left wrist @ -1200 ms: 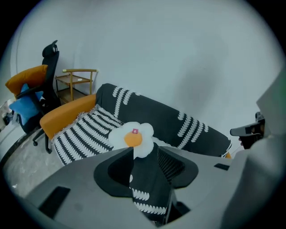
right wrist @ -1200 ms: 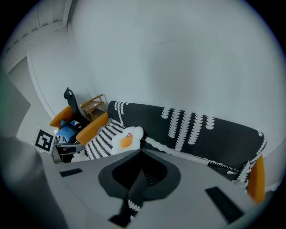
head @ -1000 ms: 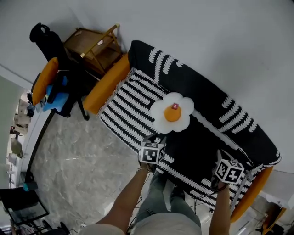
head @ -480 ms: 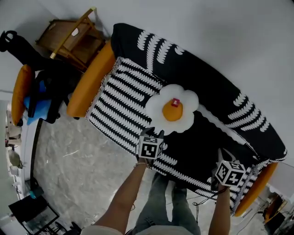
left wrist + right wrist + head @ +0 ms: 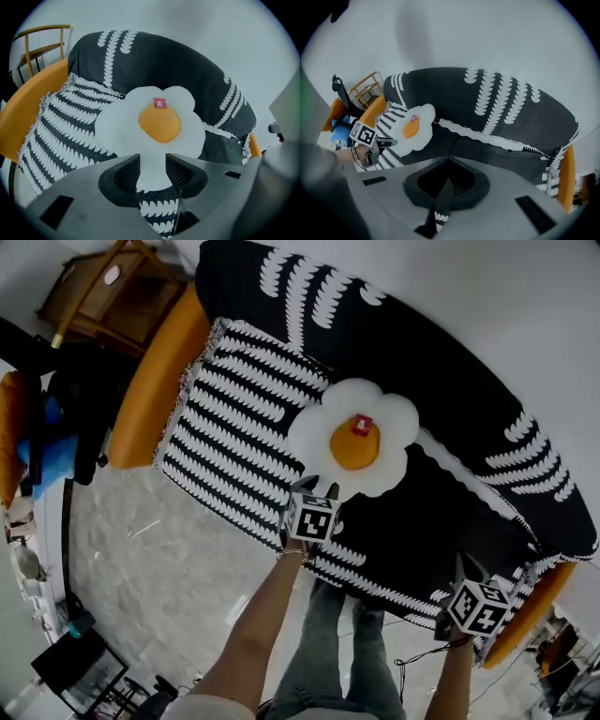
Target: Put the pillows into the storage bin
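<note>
A fried-egg pillow (image 5: pixel 356 437), white with an orange centre and a small red tag, lies on a sofa under a black-and-white patterned cover (image 5: pixel 234 427). My left gripper (image 5: pixel 317 489) hangs at the pillow's near edge. In the left gripper view the pillow (image 5: pixel 159 124) fills the middle, and my left gripper (image 5: pixel 152 168) is open with the pillow's lowest lobe showing in the gap. My right gripper (image 5: pixel 464 566) is over the dark seat at the right, apart from the pillow. In the right gripper view its fingers meet at the tips (image 5: pixel 448 162), holding nothing. No storage bin is in view.
Orange sofa arms flank the seat at the left (image 5: pixel 150 381) and the far right (image 5: pixel 530 615). A wooden side table (image 5: pixel 112 296) and a dark chair with blue items (image 5: pixel 56 442) stand left of the sofa. Marble floor (image 5: pixel 159 559) lies in front, with the person's legs (image 5: pixel 328 652) below.
Both grippers have sunk toward the sofa. The left one has closed in on the pillow's near edge, and the pillow shows larger in the head view.
</note>
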A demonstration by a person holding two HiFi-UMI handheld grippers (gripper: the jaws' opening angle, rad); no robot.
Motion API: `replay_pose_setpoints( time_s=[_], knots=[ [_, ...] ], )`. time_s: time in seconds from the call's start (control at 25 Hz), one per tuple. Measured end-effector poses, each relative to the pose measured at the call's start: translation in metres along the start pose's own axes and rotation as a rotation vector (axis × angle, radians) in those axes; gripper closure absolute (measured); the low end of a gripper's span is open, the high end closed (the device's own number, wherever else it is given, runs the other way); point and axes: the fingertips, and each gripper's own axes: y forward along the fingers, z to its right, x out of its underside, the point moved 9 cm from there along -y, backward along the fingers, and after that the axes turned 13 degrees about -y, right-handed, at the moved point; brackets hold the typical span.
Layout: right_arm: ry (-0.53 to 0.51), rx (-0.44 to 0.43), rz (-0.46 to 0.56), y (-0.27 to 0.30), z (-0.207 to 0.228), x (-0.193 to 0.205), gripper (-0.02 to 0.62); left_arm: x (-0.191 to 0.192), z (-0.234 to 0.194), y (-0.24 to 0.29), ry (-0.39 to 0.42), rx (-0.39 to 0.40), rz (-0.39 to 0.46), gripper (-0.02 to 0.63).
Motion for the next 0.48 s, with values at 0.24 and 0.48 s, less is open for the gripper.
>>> replay_pose_setpoints(
  time_s=[0.24, 0.48],
  knots=[
    [0.011, 0.010, -0.023, 0.005, 0.003, 0.006, 0.594, 0.004, -0.004, 0.018, 0.000, -0.022, -0.025, 0.436],
    [0.016, 0.013, -0.034, 0.012, 0.006, 0.007, 0.595, 0.002, -0.004, 0.027, 0.000, -0.033, -0.032, 0.445]
  ],
)
